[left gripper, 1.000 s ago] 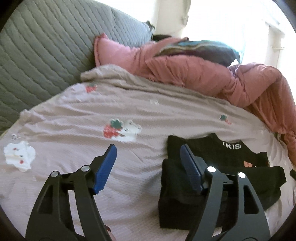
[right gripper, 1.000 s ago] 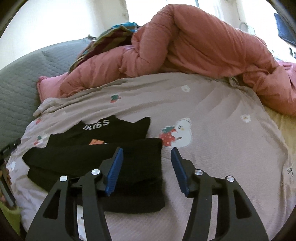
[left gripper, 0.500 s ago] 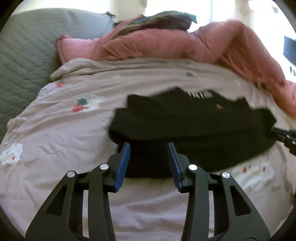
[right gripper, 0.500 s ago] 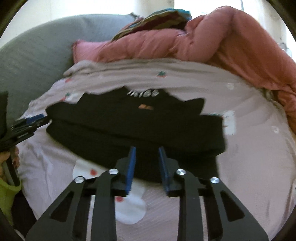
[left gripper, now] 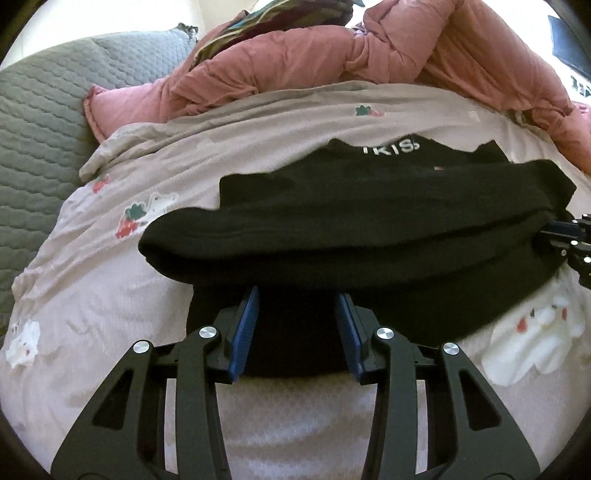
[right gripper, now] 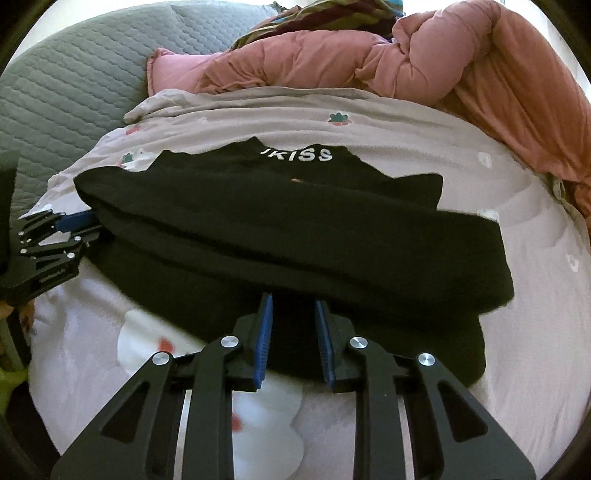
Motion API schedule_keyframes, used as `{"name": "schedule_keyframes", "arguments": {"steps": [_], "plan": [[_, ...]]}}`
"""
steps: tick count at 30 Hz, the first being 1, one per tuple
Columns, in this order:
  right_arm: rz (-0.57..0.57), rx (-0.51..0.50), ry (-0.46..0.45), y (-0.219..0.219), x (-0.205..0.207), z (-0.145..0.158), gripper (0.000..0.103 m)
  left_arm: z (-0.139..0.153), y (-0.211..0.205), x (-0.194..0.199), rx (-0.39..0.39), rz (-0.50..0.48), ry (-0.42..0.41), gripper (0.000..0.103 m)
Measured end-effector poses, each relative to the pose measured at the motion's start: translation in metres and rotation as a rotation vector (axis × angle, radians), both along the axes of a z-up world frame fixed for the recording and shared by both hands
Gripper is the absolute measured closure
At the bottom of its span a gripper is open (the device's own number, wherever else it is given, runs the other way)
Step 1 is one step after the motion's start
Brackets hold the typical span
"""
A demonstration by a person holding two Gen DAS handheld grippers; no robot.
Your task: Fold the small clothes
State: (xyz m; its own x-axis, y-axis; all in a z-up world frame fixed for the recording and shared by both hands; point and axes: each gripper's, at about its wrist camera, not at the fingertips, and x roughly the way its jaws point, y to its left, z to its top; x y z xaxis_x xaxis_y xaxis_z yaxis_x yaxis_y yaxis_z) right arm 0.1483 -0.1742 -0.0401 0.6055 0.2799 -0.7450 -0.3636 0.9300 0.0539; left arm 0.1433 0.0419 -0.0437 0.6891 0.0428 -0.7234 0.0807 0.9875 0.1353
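A black garment [left gripper: 369, 221] with white lettering lies partly folded on the bed sheet [left gripper: 110, 295]; it also shows in the right wrist view [right gripper: 277, 229]. My left gripper [left gripper: 297, 295] straddles the near folded edge at the garment's left end, its jaws open with cloth between the blue pads, their tips under the fold. My right gripper [right gripper: 293, 301] straddles the near edge at the right end, its jaws narrower but still apart. Each gripper shows side-on in the other's view: the right one [left gripper: 569, 240] and the left one [right gripper: 55, 236].
The pale printed sheet covers the bed. A bunched pink duvet [left gripper: 332, 62] lies along the far side with a striped cloth [left gripper: 280, 14] on top. A grey quilted headboard [left gripper: 33, 122] rises at the left.
Both grippers swung in from the garment's sides to its near edge and pushed forward. Both jaws narrowed from wide open. The folded edge now covers the fingertips.
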Motion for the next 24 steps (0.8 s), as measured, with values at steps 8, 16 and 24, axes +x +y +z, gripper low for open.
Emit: {"name": "schedule_keyframes", "arguments": {"steps": [8, 16, 24], "plan": [[-0.012, 0.012, 0.008, -0.004, 0.038, 0.005, 0.081, 0.005, -0.002, 0.032, -0.023, 0.01, -0.004, 0.064], [-0.054, 0.007, 0.047, -0.01, 0.082, 0.003, 0.081, 0.003, 0.011, 0.081, -0.096, 0.067, 0.063, 0.061], [-0.093, -0.003, 0.038, -0.015, 0.116, 0.006, 0.081, 0.018, 0.055, 0.109, -0.327, 0.204, 0.014, 0.06]]}}
